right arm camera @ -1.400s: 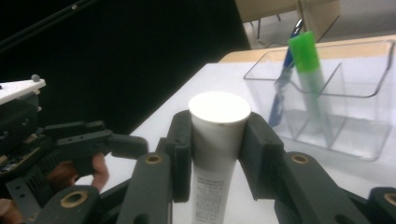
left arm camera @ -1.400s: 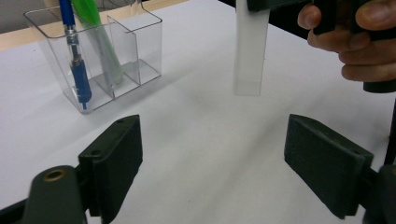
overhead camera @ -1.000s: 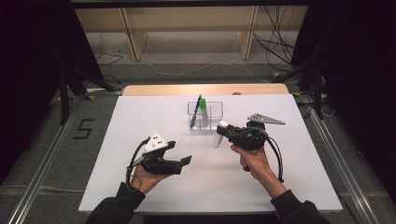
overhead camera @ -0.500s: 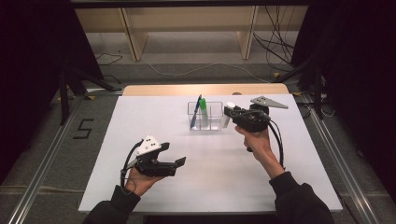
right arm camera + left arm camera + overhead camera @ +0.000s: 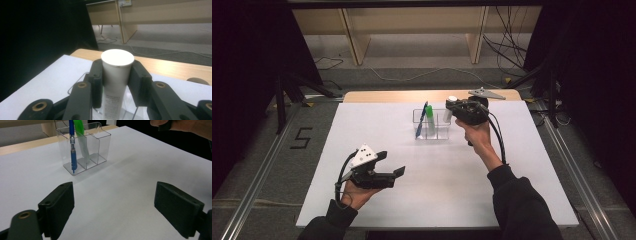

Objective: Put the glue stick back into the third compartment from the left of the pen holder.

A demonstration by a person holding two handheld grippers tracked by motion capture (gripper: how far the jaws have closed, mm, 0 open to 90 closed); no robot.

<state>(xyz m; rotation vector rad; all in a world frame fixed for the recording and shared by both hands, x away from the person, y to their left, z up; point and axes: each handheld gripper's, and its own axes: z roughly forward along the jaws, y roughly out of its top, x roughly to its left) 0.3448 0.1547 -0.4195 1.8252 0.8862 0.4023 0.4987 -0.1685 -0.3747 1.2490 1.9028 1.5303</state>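
Note:
A clear three-compartment organizer stands at the far middle of the white table. A blue pen leans in its left compartment and a green marker stands in the middle one. My right gripper is shut on an upright white capped tube, just above the organizer's right compartment. In the right gripper view the white tube stands pinched between the jaws of the right gripper. My left gripper is open low over the near left; the left gripper faces the organizer, blue pen and green marker.
A wooden strip runs behind the white sheet. A grey three-cornered plate sticks out behind my right gripper. Desk legs and cables lie on the floor beyond. A "5" mark sits left of the table.
My right gripper has carried the white tube from mid-table away toward the organizer's right side. My left gripper has drifted slightly nearer the front edge, still open.

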